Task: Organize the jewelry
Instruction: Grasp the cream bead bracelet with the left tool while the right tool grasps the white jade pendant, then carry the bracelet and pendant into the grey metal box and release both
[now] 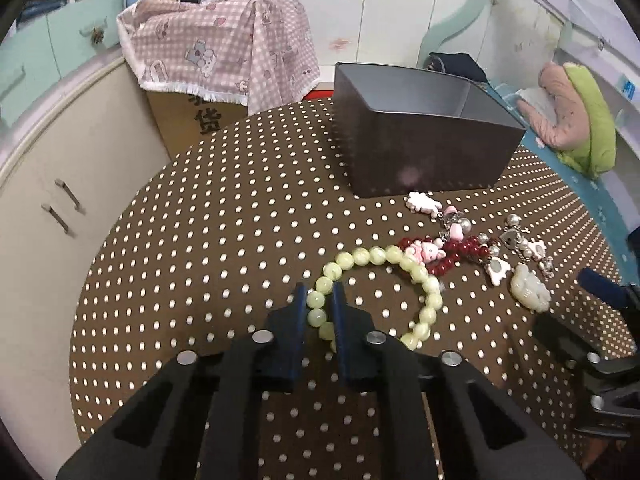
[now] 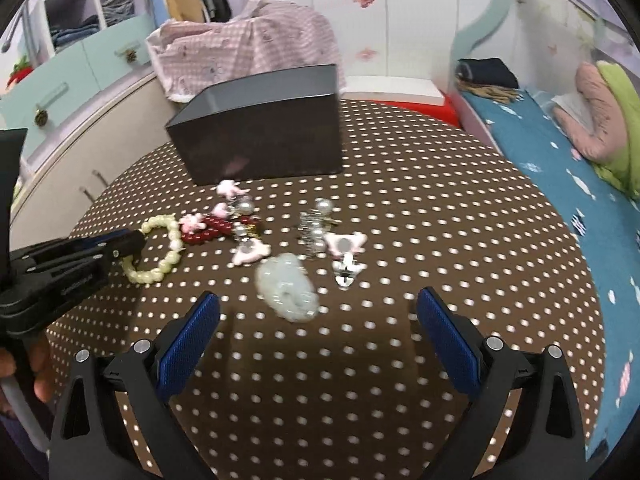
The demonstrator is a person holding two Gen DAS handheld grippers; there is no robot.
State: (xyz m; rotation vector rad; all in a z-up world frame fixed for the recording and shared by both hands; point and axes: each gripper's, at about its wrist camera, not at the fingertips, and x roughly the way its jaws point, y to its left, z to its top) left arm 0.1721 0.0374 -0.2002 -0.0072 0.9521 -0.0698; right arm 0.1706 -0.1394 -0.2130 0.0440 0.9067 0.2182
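My left gripper (image 1: 318, 300) pinches the green bead bracelet (image 1: 376, 258) on the table near the box (image 1: 420, 152), my right gripper (image 2: 318, 316) wide open, empty; lifting could drag the tangled red bracelet (image 1: 452, 254).

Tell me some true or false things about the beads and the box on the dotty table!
1. The left gripper has its fingers around the pale green bead bracelet. True.
2. The right gripper is holding the jade pendant. False: its jaws are wide open and hold nothing; the pendant lies on the table ahead of them.
3. The dark red bead bracelet is already inside the grey box. False: it lies on the polka-dot tablecloth, in front of the box.
4. The grey box has no lid on it. True.
5. The pink and white charms are on the bed. False: they lie on the table with the other jewelry.
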